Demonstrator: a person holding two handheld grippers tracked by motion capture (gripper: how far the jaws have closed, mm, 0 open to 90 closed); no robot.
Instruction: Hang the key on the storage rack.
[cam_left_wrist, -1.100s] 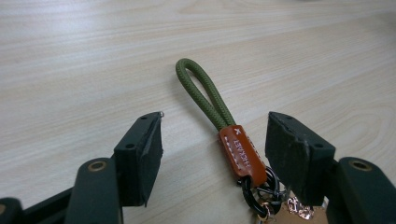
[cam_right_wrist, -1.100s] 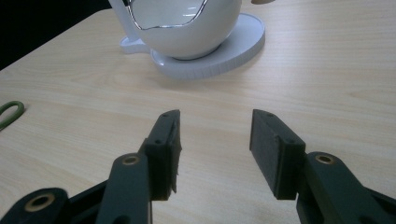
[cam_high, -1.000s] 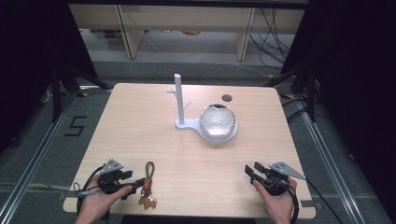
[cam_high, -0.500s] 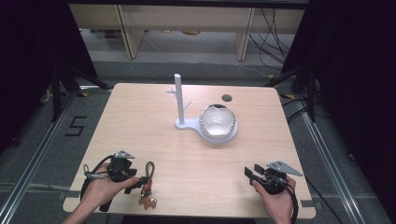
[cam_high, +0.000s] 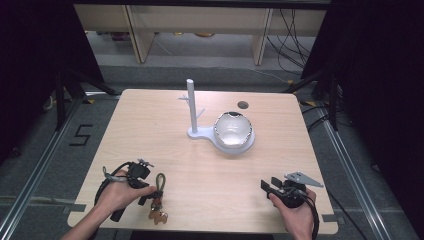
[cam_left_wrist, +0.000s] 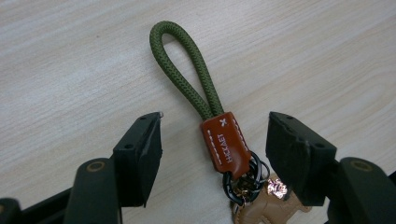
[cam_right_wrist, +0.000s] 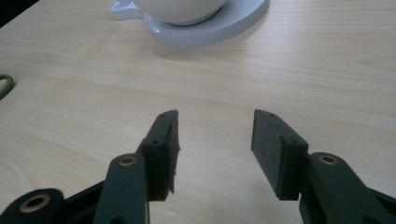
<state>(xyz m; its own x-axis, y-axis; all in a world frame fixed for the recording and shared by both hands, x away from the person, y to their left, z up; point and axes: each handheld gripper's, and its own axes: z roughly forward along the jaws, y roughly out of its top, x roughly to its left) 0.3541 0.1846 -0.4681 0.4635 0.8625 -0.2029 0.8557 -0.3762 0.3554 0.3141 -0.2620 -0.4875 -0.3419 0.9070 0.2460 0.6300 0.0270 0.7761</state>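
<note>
The left gripper (cam_left_wrist: 215, 140) has its two black jaws spread wide, one on either side of the brown stitched leather tab (cam_left_wrist: 226, 142) of a keychain, with a clear gap between each pad and the leather. Nothing is clamped yet. From that tab an olive-green braided cord loop (cam_left_wrist: 184, 65) runs away from the jaws across the bare wood, and behind the tab, toward the hand, sit dark metal rings (cam_left_wrist: 245, 179) and a tan leather charm (cam_left_wrist: 266, 207).

A second ago this gripper lay beside the keychain, off to its left; half a second ago it was swinging in over it. Now it straddles the tab, so I judge the reach is done and the next thing is simply to close on the leather and lift. The keychain itself has not shifted: seen from above, it lies flat on the light wooden table (cam_high: 165, 125) near the front edge, well apart from the white stand (cam_high: 192, 107) and on the person's left of it.

The right gripper (cam_right_wrist: 215, 135) also has its jaws apart with nothing between them, only tabletop. It rests near the front edge on the other side of the white stand, and has hardly moved over the last second. Beyond its jaws is the stand's round white base with the shiny silver bowl (cam_high: 232, 128) sitting on it. The upright post with its small pegs looks like where the cord loop is meant to hang.
</note>
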